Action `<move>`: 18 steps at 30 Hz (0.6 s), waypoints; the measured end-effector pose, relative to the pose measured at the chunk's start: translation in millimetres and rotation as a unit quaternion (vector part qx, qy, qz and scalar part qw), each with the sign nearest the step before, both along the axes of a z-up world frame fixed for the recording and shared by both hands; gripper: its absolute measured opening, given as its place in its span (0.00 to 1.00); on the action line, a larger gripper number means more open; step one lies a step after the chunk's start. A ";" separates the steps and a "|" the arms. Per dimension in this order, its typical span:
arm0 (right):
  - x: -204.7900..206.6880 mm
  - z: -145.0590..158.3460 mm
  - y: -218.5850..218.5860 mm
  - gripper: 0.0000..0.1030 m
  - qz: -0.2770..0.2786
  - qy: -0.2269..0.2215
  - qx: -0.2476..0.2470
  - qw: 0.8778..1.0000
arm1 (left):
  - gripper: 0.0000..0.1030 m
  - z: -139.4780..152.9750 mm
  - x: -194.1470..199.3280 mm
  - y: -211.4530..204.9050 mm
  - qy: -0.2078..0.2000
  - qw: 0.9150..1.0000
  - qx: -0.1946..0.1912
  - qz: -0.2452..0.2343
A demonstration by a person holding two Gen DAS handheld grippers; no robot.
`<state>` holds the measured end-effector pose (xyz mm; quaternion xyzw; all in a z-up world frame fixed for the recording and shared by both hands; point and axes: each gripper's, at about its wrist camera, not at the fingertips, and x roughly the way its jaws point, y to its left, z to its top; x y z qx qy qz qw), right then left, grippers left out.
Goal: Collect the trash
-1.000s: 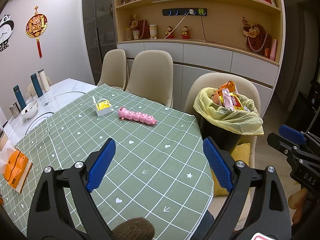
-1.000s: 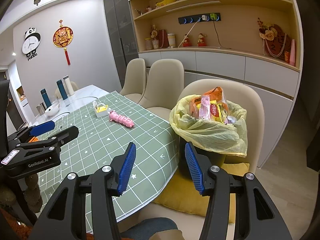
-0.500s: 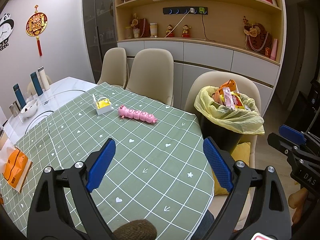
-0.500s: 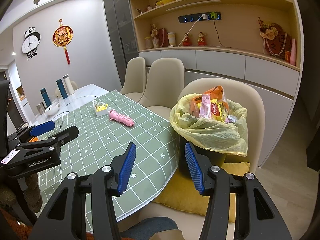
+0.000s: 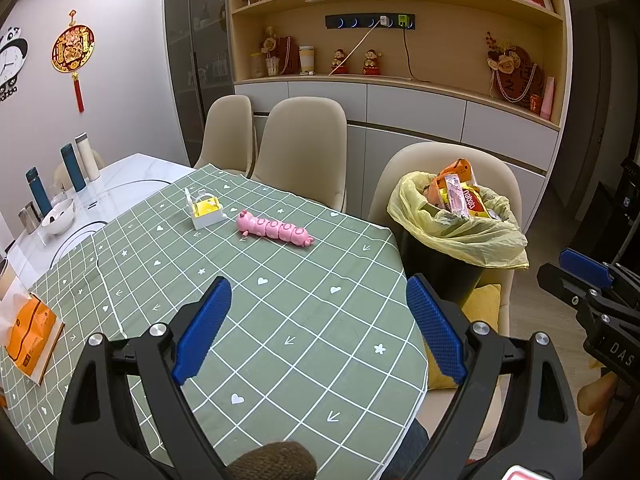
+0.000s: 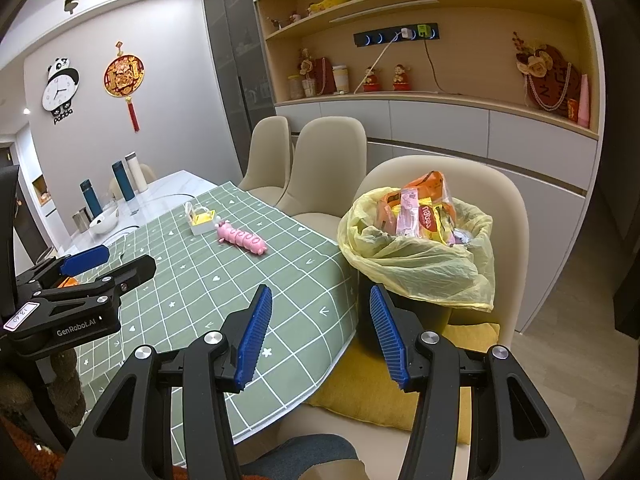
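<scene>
A black bin with a yellow liner (image 5: 456,236) stands on a chair at the table's right end, full of snack wrappers (image 5: 460,196); it also shows in the right wrist view (image 6: 420,256). My left gripper (image 5: 318,326) is open and empty above the green checked tablecloth (image 5: 248,304). My right gripper (image 6: 320,332) is open and empty over the table's edge, short of the bin. A pink caterpillar toy (image 5: 274,232) and a small white box with yellow contents (image 5: 206,210) lie further back on the cloth.
An orange tissue pack (image 5: 30,334) lies at the cloth's left edge. Bottles (image 5: 74,162) and a bowl (image 5: 58,216) stand on the white marble part. Beige chairs (image 5: 304,148) line the far side. A yellow cushion (image 6: 400,392) lies under the bin.
Both views have shifted very slightly; both grippers stay open and empty, and nothing on the table has moved.
</scene>
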<state>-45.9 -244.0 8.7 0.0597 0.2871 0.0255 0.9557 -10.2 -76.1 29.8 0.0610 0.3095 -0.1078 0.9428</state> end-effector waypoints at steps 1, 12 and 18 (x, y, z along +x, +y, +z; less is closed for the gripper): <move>-0.9 0.0 0.4 0.47 -0.001 0.000 0.001 1.000 | 0.82 0.1 0.0 0.0 0.000 1.000 0.000 0.000; -4.7 1.0 1.7 0.47 -0.007 -0.005 0.000 1.000 | 0.82 -0.8 -3.4 -1.9 -0.003 1.000 -0.001 -0.008; -7.2 1.1 2.9 0.47 -0.011 -0.006 0.002 1.000 | 0.82 0.5 -4.4 -2.5 -0.005 1.000 0.000 -0.012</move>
